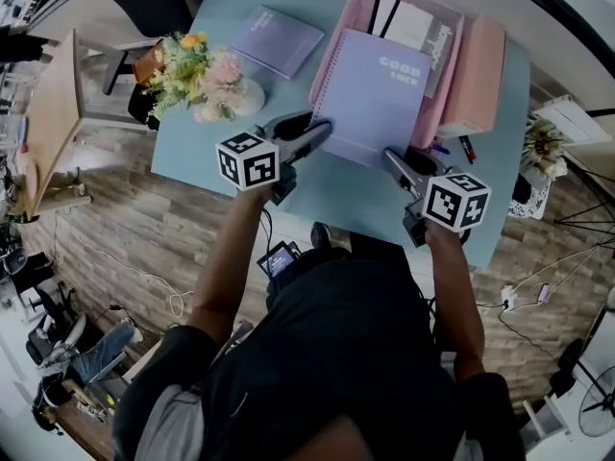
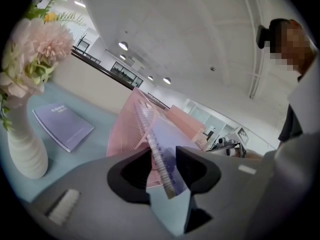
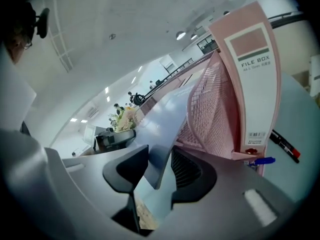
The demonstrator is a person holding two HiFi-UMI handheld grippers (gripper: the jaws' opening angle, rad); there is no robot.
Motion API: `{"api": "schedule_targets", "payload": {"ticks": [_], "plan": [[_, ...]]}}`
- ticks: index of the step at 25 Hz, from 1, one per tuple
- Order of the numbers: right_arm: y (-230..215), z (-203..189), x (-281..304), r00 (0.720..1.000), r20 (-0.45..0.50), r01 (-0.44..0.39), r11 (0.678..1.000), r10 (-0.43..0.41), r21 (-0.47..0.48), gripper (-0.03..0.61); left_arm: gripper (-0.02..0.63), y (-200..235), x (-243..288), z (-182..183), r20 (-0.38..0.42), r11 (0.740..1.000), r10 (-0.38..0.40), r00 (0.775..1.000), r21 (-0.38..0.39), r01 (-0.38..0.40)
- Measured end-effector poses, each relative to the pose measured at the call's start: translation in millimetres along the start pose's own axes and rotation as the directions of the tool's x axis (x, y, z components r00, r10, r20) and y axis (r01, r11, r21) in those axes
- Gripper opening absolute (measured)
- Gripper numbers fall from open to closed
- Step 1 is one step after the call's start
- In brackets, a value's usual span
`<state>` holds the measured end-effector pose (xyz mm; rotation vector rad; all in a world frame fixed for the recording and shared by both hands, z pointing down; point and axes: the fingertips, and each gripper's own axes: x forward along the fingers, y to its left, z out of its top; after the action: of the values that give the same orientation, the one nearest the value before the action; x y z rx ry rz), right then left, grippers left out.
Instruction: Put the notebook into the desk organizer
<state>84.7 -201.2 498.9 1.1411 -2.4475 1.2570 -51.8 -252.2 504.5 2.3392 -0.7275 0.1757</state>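
Insertion is under way: in the head view we see the notebook leaning half inside the pink mesh desk organizer. In the left gripper view, our left gripper pinches its spiral corner, jaws half closed. In the right gripper view, our right gripper clamps the other corner. Next, we judge, it needs sliding forward between the 2 mesh walls, with the file box crowding the right.

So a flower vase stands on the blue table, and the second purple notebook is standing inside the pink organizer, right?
Not quite. The second purple notebook lies flat on the blue table, left of the pink organizer, not inside it; the head view shows this. The flower vase does stand on the table.
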Motion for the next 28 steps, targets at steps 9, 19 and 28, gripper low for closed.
{"api": "schedule_targets", "payload": {"ticks": [9,19,28], "plan": [[22,9,-9,0.999,0.027,0.034,0.999,-0.034,-0.034,0.089,0.198,-3,-10,0,-0.024,0.993,0.058,0.998,0.105,-0.055],[44,6,-24,0.996,0.066,0.072,0.994,-0.066,-0.086,0.087,0.192,-20,-25,1,-0.015,0.990,0.042,0.999,0.134,-0.040],[61,-1,-36,0.994,0.090,0.077,0.991,-0.067,-0.107,0.087,0.192,-35,-42,0,-0.001,0.988,0.027,1.000,0.152,-0.027]]}}
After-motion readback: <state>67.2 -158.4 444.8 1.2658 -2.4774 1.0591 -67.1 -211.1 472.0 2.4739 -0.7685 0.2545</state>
